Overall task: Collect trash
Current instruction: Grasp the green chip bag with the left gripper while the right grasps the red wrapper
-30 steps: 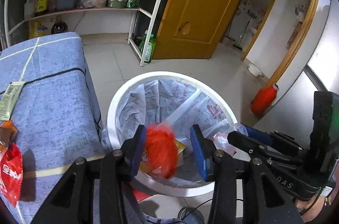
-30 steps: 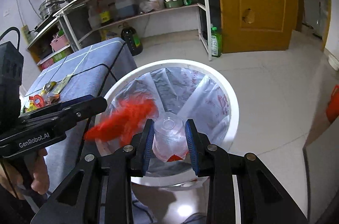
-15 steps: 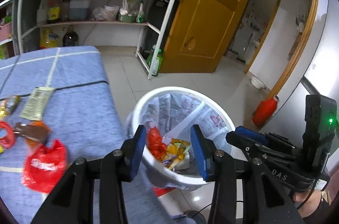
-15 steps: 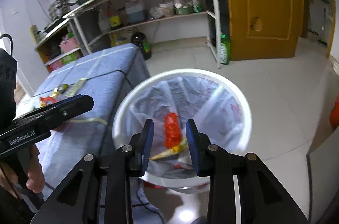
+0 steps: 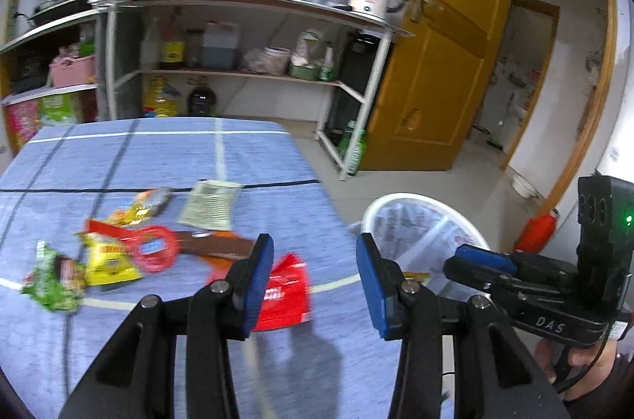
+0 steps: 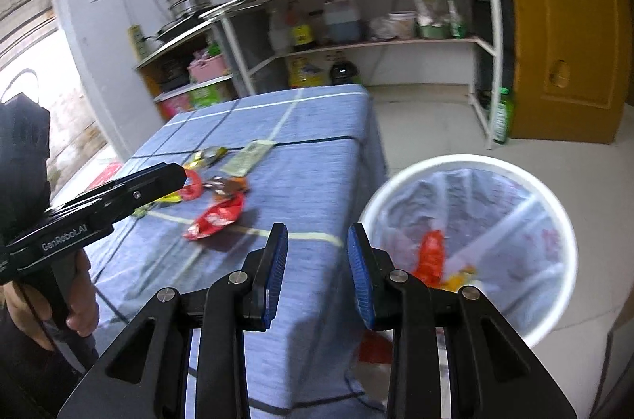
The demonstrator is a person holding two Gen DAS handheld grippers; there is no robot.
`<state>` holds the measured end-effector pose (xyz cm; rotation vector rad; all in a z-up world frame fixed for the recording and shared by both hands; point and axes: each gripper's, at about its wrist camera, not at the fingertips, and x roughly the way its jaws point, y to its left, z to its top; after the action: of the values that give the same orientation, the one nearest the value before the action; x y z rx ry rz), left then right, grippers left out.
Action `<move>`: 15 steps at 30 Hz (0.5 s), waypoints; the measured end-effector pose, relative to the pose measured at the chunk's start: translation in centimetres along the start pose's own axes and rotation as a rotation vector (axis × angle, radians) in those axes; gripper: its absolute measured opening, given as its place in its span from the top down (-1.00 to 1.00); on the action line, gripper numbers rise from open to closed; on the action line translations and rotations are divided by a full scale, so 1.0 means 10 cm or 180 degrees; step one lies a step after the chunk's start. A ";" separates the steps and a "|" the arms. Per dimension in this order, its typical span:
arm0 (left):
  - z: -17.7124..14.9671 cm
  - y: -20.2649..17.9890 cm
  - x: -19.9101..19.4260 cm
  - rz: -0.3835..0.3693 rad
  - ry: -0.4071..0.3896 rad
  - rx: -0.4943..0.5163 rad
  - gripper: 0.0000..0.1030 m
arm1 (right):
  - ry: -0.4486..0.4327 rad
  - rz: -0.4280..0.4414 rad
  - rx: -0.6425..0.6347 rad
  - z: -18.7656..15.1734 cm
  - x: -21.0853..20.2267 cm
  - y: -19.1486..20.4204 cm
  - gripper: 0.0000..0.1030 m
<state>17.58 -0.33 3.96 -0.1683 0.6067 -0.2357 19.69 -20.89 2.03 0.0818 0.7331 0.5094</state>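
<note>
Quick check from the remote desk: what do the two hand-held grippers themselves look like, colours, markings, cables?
Both are black, with blue ribbed pads on two fingers and silver pivot bolts. The left hand-held gripper carries white "GenRobot.AI" lettering on its side. The right hand-held gripper reads "DAS", with a lit green LED on its black rear block. A thin black cable runs by each bare hand.

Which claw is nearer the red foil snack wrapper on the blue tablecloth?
Left. The left claw hovers open right over the red foil snack wrapper; the right claw is open farther off, by the white bin.
</note>
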 end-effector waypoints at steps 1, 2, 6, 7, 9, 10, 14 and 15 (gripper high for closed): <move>-0.03 0.07 -0.04 0.0045 -0.0012 -0.0014 0.12 | 0.0026 0.0036 -0.0026 0.01 0.05 0.06 0.37; -0.04 0.16 -0.07 0.0098 -0.0024 -0.0040 0.12 | 0.0046 0.0067 -0.0043 0.02 0.08 0.10 0.37; -0.09 0.52 -0.20 0.0317 -0.0071 -0.0143 0.09 | 0.0145 0.0227 -0.0127 0.05 0.28 0.33 0.37; -0.10 0.61 -0.23 0.0373 -0.0089 -0.0172 0.06 | 0.0168 0.0253 -0.0147 0.05 0.32 0.38 0.37; -0.11 0.79 -0.28 0.0482 -0.0117 -0.0247 0.04 | 0.0234 0.0304 -0.0183 0.07 0.44 0.48 0.37; -0.11 0.88 -0.31 0.0542 -0.0138 -0.0280 0.02 | 0.0274 0.0337 -0.0189 0.07 0.50 0.52 0.37; -0.15 1.20 -0.40 0.0774 -0.0204 -0.0355 -0.06 | 0.0414 0.0398 -0.0177 0.07 0.70 0.62 0.37; -0.16 1.28 -0.41 0.0841 -0.0215 -0.0377 -0.08 | 0.0442 0.0408 -0.0164 0.07 0.74 0.63 0.37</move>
<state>15.57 12.93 2.00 -0.2074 0.5693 0.0615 22.16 -11.77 -0.54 0.0458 0.8534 0.6609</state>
